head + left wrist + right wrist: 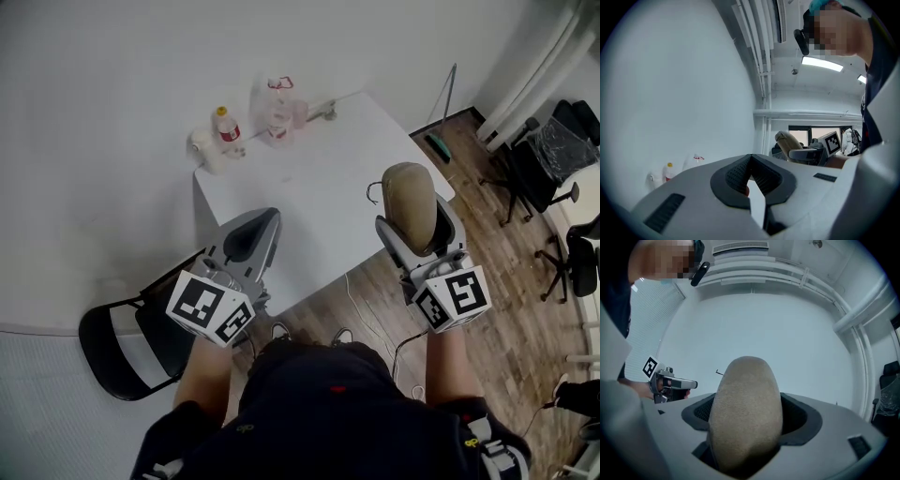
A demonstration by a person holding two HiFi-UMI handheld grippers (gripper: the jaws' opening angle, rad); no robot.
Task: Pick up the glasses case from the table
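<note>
Tan glasses case (410, 206) held in right gripper (417, 236)

Right gripper jaws pinch the case low on both sides. The case stands upright, its rounded end pointing up, raised over the near right edge of the white worktop (309, 202). Left gripper (251, 236) is raised over the near left edge, jaws pressed together with nothing between them. Two plastic bottles (228, 131) stand at the far left corner, well apart from both grippers.

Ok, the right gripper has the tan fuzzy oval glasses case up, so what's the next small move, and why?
Probably just hold the right gripper shut and steady. The tan oval glasses case stands clamped between its jaws, apparently clear of the white table, so the pickup looks done. The left gripper is shut and empty.
</note>
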